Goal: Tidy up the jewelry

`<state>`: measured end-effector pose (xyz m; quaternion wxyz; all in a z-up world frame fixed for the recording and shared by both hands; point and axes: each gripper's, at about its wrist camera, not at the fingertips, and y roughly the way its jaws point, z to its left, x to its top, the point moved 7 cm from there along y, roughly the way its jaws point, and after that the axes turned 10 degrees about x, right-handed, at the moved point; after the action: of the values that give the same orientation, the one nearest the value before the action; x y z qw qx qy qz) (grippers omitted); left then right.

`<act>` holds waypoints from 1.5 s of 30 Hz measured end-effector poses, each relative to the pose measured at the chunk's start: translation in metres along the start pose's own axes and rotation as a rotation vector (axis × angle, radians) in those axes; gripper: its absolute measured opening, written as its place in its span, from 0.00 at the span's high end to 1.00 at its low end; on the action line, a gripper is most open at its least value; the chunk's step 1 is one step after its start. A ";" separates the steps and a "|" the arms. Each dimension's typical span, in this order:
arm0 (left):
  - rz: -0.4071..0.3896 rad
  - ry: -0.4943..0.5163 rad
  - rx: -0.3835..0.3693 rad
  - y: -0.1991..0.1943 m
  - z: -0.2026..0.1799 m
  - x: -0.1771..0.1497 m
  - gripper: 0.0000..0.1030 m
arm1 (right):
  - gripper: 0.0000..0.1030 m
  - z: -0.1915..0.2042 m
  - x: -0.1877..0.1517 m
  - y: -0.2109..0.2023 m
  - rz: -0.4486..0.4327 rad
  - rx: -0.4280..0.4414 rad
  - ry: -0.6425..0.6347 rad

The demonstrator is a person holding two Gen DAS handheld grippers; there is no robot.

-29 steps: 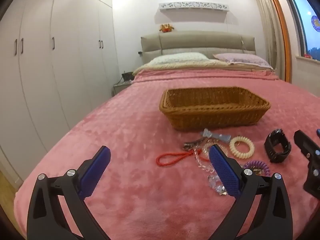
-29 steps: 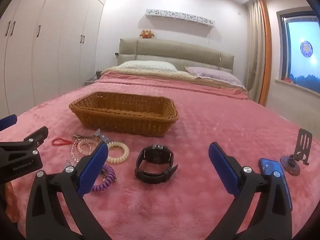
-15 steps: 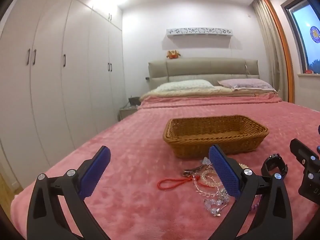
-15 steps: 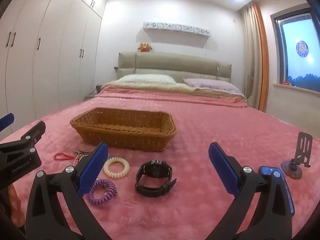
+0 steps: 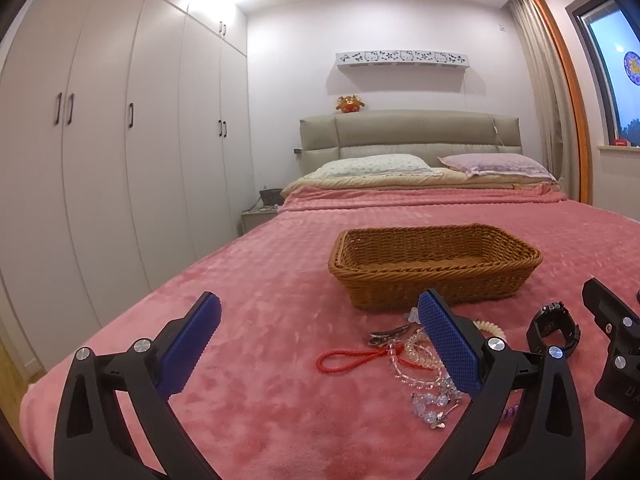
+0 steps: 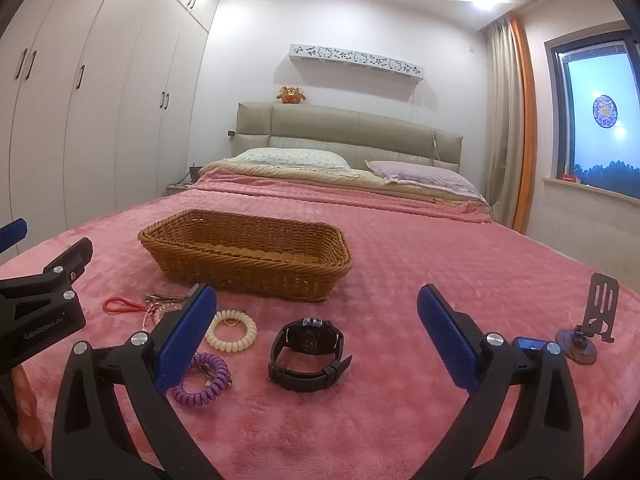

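Observation:
A woven basket [image 5: 434,276] [image 6: 248,266] sits on the pink bedspread. In front of it lie a red cord loop [image 5: 346,360] [image 6: 120,305], clear bead bracelets [image 5: 424,376], a metal hair clip [image 5: 390,334], a cream coil band [image 6: 231,330], a purple coil band [image 6: 202,380] and a black watch [image 6: 308,354] [image 5: 554,328]. My left gripper [image 5: 320,344] is open and empty, low over the bedspread left of the beads. My right gripper [image 6: 316,336] is open and empty, with the watch between its fingers' lines.
A blue phone [image 6: 528,346] and a small phone stand [image 6: 592,328] lie at the right. White wardrobes [image 5: 100,140] line the left wall. Pillows [image 5: 376,166] and a headboard are at the far end. The bed's left edge [image 5: 60,368] is near my left gripper.
Both cameras have tilted upward, so the basket and jewelry sit lower in view and more ceiling shows. Both grippers stay open and nothing was picked up.

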<state>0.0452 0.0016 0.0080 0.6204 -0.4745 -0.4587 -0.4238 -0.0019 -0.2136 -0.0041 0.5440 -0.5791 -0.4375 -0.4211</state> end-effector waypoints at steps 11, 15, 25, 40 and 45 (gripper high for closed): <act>0.006 0.004 -0.004 0.000 -0.001 -0.002 0.07 | 0.07 0.002 0.000 0.000 -0.002 -0.003 -0.018; 0.014 0.000 -0.002 0.002 -0.001 -0.004 0.07 | 0.07 0.001 0.000 0.001 0.002 -0.005 -0.014; 0.025 -0.004 -0.003 0.004 -0.003 -0.005 0.07 | 0.07 0.002 0.000 0.003 0.006 -0.004 -0.023; 0.045 0.006 -0.018 0.009 -0.008 -0.008 0.07 | 0.07 0.004 -0.002 0.003 0.009 -0.016 -0.030; 0.045 0.007 -0.021 0.008 -0.009 -0.008 0.07 | 0.07 0.003 -0.002 0.004 0.009 -0.017 -0.029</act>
<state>0.0527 -0.0047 -0.0025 0.6263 -0.4898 -0.4410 -0.4163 0.0012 -0.2106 -0.0069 0.5345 -0.5918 -0.4391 -0.4139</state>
